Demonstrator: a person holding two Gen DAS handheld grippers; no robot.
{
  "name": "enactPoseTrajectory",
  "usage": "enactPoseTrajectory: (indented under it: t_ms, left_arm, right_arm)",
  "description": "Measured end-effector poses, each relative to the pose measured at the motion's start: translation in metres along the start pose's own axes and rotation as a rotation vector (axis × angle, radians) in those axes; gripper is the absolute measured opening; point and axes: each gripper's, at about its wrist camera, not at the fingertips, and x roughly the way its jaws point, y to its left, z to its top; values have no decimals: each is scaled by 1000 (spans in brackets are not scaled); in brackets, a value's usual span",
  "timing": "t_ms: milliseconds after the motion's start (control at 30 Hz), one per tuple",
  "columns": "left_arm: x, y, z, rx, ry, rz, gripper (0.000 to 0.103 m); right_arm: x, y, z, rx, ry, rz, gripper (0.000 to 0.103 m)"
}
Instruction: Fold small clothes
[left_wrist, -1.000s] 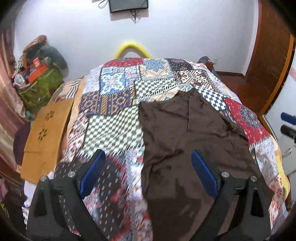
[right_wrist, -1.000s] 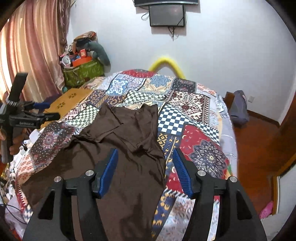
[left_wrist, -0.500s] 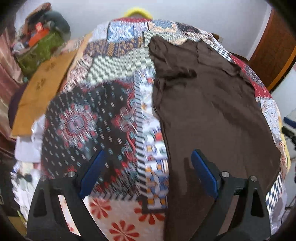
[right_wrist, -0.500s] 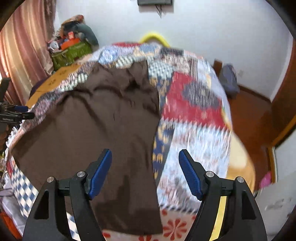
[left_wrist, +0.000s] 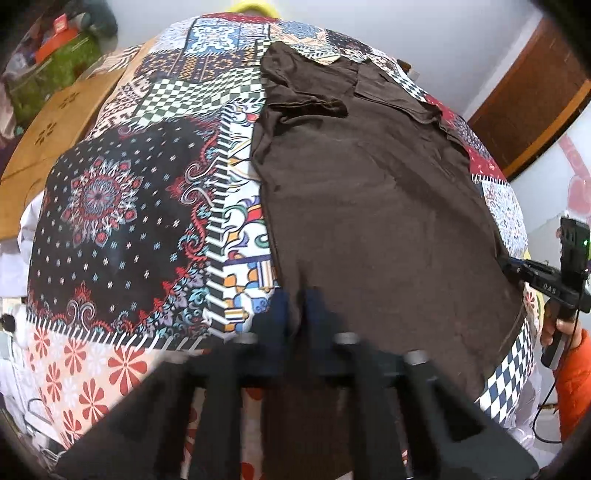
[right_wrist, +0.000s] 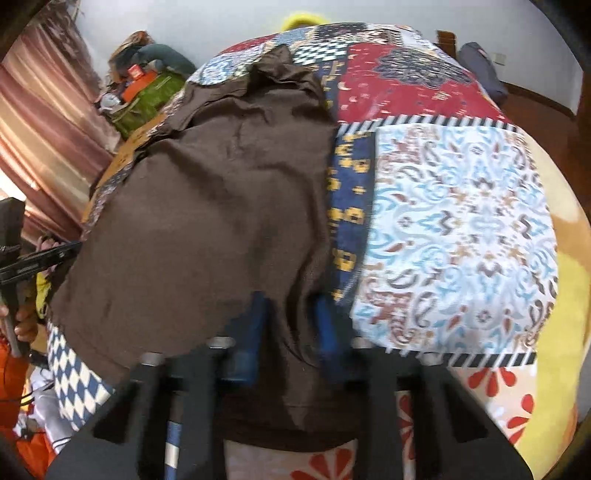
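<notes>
On the patchwork bedspread (left_wrist: 122, 206), brown shirt (left_wrist: 369, 206) (hem end) pinched in both tools.

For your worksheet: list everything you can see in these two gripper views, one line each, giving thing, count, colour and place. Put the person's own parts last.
Shirt: one, dark brown, spread flat on the bed.
Bedspread: one, multicoloured patchwork, covering the bed.
Board: one, tan, beside the bed's far left edge.
Bag: one, green, stuffed, by the curtain.
Curtain: one, pink, left wall.
Door: one, brown wood, right.
Left gripper: one, black, jaws just closed on the shirt's near hem.
Right gripper: one, black with blue pads, likewise.
Sleeve: orange, right edge.
</notes>
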Motion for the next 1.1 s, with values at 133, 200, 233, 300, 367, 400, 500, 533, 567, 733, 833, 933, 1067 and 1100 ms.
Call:
enactPoseTrajectory:
  t_ms: [133,200,233,300,367,400,500,533,567,733,833,933,1067,1100]
  left_arm:
    - [-4,1,18,33,-42,64,3]
    - [-8,8,34,26,-75,92,3]
    - [-8,12,41,22,-86,102,3]
    - [-9,20,59,12,-105,117,3]
    - [-5,25,70,10,-105,123,3]
    - [-1,26,74,12,-101,125,3]
    - [8,29,74,7,-75,147,8]
    - [10,32,74,1,-63,153,14]
    - [11,36,72,-8,-48,158,23]
    - [-3,55,56,-48,-51,126,43]
    - [-5,61,44,-56,-40,119,46]
    - [1,67,29,-81,2,95,46]
    - [13,68,14,-109,45,70,47]
    - [12,68,11,-117,29,74,48]
  right_arm:
    - [-3,14,12,-39,-38,-11,5]
    - [-6,21,26,-67,-73,-24,5]
    - [-5,22,29,-72,-86,-30,5]
    - [-2,25,44,-77,-112,-41,5]
    - [2,24,55,-68,-121,-46,5]
    - [7,24,60,-67,-119,-62,5]
    - [22,23,65,-60,-70,-87,10]
    - [27,23,64,-56,-40,-95,10]
    - [27,22,65,-54,-26,-97,14]
    - [10,24,50,-73,-51,-91,27]
    - [0,19,42,-72,-68,-98,38]
    - [0,11,34,-48,-52,-100,42]
    - [11,0,22,-12,-5,-83,43]
    - [10,-3,20,7,-12,-66,43]
